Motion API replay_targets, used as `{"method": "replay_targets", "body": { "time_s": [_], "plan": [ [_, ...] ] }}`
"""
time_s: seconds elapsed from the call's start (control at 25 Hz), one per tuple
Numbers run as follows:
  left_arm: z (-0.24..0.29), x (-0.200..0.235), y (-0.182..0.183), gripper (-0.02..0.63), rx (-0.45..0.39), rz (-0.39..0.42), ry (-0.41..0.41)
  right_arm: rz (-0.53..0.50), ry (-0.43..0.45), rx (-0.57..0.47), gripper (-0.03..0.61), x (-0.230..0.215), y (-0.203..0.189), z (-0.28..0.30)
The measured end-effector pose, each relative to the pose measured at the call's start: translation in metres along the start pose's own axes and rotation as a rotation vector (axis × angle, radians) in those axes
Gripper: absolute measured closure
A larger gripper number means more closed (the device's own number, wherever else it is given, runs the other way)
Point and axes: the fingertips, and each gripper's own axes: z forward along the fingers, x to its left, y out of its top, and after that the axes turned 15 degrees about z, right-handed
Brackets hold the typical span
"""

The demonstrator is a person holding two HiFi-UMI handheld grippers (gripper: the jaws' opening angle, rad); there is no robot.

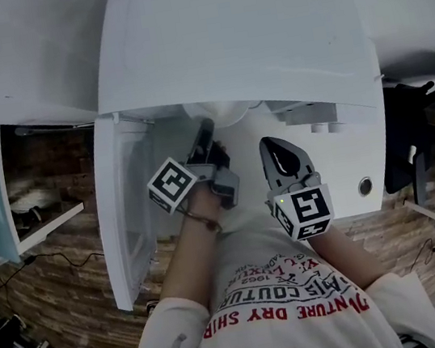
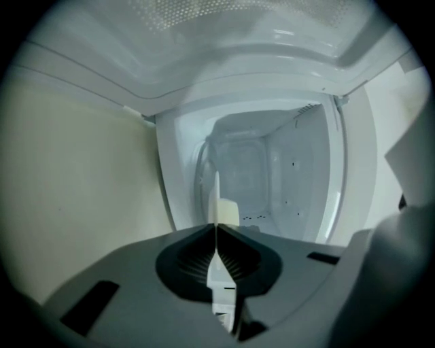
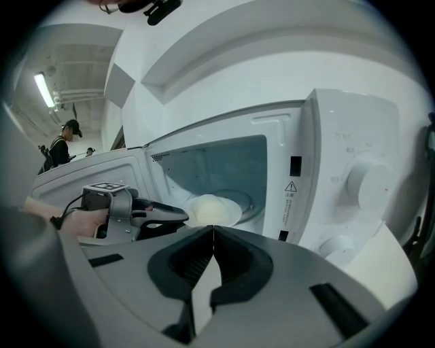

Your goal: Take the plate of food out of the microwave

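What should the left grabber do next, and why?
Probably draw the plate slowly straight out, kept level. The left gripper has its fingers shut on the rim, the food sits on the plate, and the microwave door is open.

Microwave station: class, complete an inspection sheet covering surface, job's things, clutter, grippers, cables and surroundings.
Surface: white table carrying the microwave, its door swung open.
Job's things: plate with pale round food inside the cavity.
Clutter: nothing seen.
Grippers: left gripper reaches inside, shut on the plate's rim; right gripper shut, empty, outside the microwave.
Cables: dark cables on the floor at left.
Surroundings: wooden floor; a person stands far off.
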Motion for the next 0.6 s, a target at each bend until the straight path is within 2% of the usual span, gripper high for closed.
{"method": "replay_targets", "body": {
  "time_s": [0.6],
  "plan": [
    [-0.045, -0.046, -0.017, 0.598, -0.005, 0.056, -0.101, -0.035, -0.014, -0.053, 0.566, -0.005, 0.013, -0.033]
  ]
}}
